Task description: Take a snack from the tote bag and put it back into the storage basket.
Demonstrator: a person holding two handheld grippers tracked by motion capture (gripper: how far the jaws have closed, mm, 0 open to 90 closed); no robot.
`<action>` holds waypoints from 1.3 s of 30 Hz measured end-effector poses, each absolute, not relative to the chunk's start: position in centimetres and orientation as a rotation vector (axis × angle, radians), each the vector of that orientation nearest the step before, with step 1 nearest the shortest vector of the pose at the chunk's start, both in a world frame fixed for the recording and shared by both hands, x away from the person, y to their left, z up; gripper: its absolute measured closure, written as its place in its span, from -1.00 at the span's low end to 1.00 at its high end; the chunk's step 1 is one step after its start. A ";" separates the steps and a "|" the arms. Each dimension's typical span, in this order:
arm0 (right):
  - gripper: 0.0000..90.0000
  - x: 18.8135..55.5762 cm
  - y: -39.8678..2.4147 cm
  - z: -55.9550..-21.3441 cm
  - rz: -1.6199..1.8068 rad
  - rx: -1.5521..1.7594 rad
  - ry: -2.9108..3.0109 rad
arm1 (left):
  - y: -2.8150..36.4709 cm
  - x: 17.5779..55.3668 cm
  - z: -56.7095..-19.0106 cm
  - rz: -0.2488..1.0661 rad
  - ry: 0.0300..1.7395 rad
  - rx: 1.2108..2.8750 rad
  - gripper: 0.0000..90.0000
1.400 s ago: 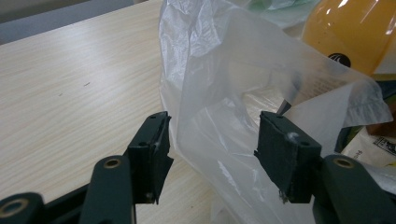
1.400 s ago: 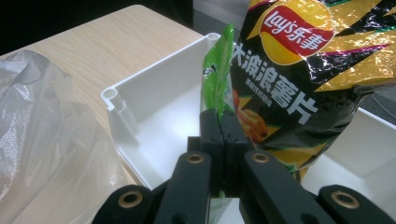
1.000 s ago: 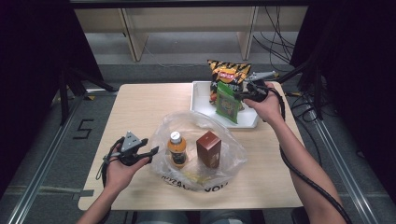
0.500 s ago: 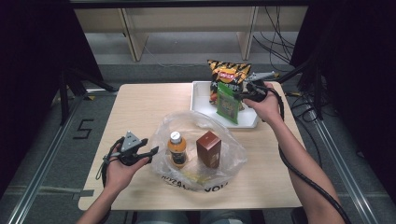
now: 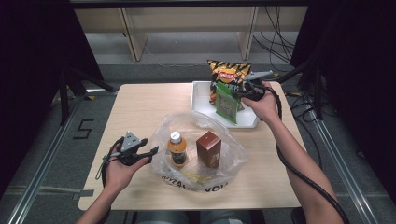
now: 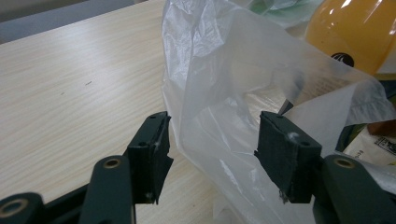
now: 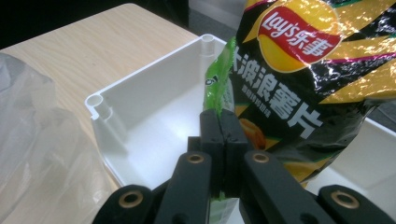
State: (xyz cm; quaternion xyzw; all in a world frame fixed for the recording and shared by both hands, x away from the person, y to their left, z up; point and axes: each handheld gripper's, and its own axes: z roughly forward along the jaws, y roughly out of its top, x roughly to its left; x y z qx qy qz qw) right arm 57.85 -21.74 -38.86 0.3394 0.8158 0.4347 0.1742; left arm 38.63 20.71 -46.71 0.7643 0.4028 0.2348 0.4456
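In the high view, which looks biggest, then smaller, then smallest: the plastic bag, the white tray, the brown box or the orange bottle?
1. Plastic bag
2. White tray
3. Brown box and orange bottle: these look alike, too close to rank.

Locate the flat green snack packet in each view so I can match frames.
High view: the flat green snack packet hangs right of centre, over the white plastic tray, pinched by the right gripper.
Left gripper view: not in it.
Right gripper view: its edge rises at centre from the shut jaws.
Shared landmark: the crinkled clear plastic bag.
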 end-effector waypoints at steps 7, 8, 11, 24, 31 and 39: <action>1.00 58.0 -21.1 -38.8 1.231 0.968 2.309 | 20.7 38.6 -46.7 0.582 0.996 1.895 -0.04; 1.00 58.1 -21.0 -38.9 1.240 0.971 2.302 | 20.7 38.6 -46.7 0.581 0.995 1.895 -0.04; 1.00 58.3 -21.1 -39.0 1.213 0.963 2.329 | 20.8 38.6 -46.7 0.588 1.004 1.896 -0.04; 0.72 59.0 -22.0 -39.7 1.138 1.017 2.230 | 20.7 38.6 -46.6 0.589 1.002 1.896 -0.04; 0.47 58.9 -22.0 -40.1 1.121 1.059 2.181 | 20.8 38.5 -46.6 0.589 1.001 1.899 -0.04; 0.23 58.1 -22.7 -40.3 1.078 1.166 2.098 | 20.8 38.5 -46.6 0.586 0.999 1.892 -0.04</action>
